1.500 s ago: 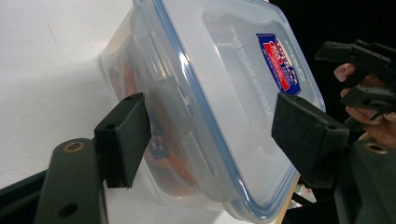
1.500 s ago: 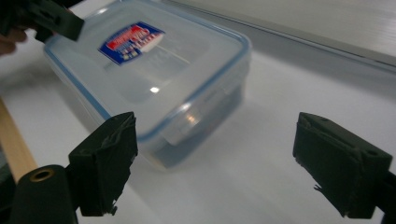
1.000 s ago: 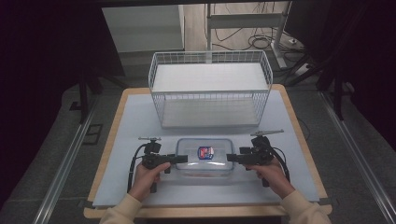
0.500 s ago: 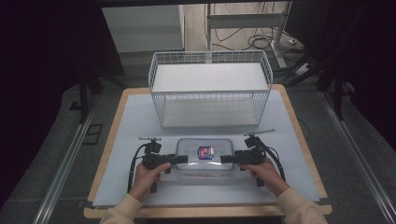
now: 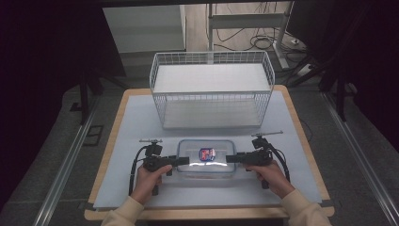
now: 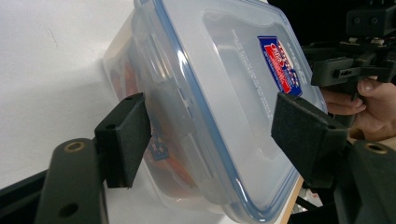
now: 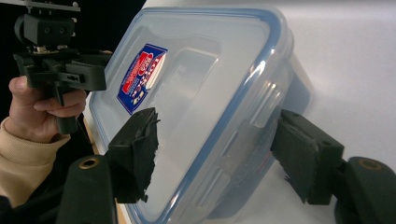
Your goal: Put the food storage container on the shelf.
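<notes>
A clear plastic container (image 5: pixel 207 165) with a blue-rimmed lid and a red and blue label lies on the white mat near the table's front. My left gripper (image 5: pixel 181 161) stands at its left end and my right gripper (image 5: pixel 230 159) at its right end. In the left gripper view the container (image 6: pixel 219 93) sits between the spread jaws of the left gripper (image 6: pixel 215 135), one pad by its side wall and one over the lid. In the right gripper view the right gripper (image 7: pixel 219 154) straddles the other end of the container (image 7: pixel 205 93) the same way. Both are open.
A white wire basket (image 5: pixel 211 89) with a shelf stands behind the container at the back of the mat (image 5: pixel 136 127). The wooden table's edge (image 5: pixel 306 136) runs on the right. Dark floor with rails and cables surrounds the table.
My right gripper has slid left until its jaws straddle the container's right end. The left gripper and the container have barely moved.
</notes>
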Demonstrator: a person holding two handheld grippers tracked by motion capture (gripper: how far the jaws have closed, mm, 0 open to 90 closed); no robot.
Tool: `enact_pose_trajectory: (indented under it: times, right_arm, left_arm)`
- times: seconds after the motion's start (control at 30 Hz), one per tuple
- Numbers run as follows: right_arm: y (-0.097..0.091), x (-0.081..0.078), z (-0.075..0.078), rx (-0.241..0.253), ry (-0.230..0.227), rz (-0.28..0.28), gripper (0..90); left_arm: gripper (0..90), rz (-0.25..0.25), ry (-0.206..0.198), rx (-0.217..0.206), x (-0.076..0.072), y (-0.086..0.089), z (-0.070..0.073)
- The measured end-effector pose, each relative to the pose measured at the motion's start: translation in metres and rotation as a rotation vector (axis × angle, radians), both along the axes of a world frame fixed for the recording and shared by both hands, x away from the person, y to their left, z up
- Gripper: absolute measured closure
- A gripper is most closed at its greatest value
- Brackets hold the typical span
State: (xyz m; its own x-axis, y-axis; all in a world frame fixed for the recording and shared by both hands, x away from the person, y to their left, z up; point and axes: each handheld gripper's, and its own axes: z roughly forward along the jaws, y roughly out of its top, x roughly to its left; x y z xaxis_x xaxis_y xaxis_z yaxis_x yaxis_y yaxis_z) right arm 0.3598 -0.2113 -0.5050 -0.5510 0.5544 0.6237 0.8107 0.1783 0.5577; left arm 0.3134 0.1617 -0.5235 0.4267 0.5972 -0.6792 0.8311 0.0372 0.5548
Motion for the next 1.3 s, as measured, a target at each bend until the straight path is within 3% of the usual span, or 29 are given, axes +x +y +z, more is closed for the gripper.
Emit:
enact_pose_trajectory:
  times: [0.33,0.87,1.3]
  right_arm:
    - [-0.005,-0.011,0.006,0.02,-0.035,-0.018,43.5]
    - [-0.007,-0.029,0.01,0.033,-0.088,-0.041,48.2]
    - [-0.009,-0.034,0.012,0.047,-0.081,-0.052,50.6]
  left_arm:
    - [37.4,0.02,-0.048,-0.002,-0.012,0.002,0.005]
    - [41.4,0.036,-0.103,0.02,-0.027,0.001,0.01]
    - [42.1,0.058,-0.12,0.035,-0.032,-0.002,0.013]
